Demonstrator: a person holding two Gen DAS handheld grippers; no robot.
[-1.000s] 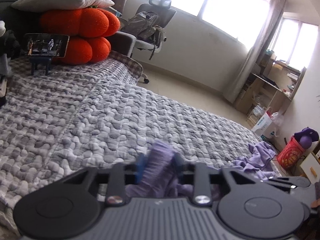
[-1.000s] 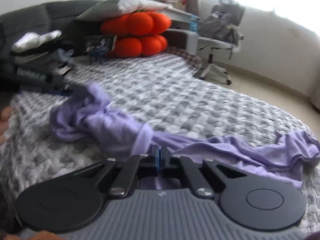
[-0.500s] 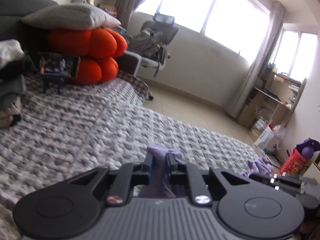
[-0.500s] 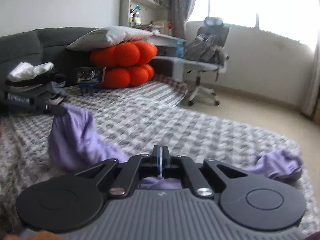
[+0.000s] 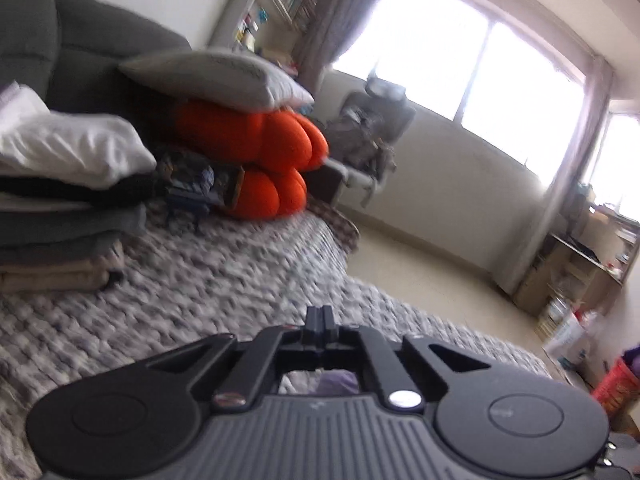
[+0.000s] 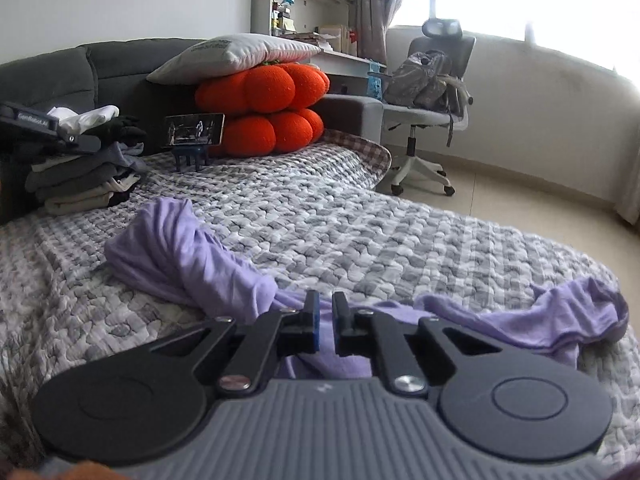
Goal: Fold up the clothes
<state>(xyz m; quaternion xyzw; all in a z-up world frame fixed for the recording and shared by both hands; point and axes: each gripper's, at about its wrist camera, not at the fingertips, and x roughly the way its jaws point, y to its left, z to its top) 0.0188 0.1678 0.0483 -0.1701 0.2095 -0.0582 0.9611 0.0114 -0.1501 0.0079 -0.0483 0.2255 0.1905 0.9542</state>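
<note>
Right gripper (image 6: 325,312) hangs low over one lilac garment (image 6: 192,256), jaws just parted to a narrow gap, nothing pinched; the garment sprawls crumpled across the quilted bed (image 6: 360,224); left gripper (image 5: 319,322) has closed fully, empty. Beyond the garment: one stack of folded clothes (image 6: 84,176), one phone on a stand (image 6: 195,130), two orange cushions (image 6: 264,108), one office chair (image 6: 430,108).

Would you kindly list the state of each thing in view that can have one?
left gripper: shut, nothing between its fingertips; jaws have just been closing.
right gripper: slightly open over the cloth, not pinching it; jaws have just been opening.
purple garment: unfolded, crumpled on the bed.
stack of clothes: folded, piled.
phone: screen on, propped on a stand.
</note>
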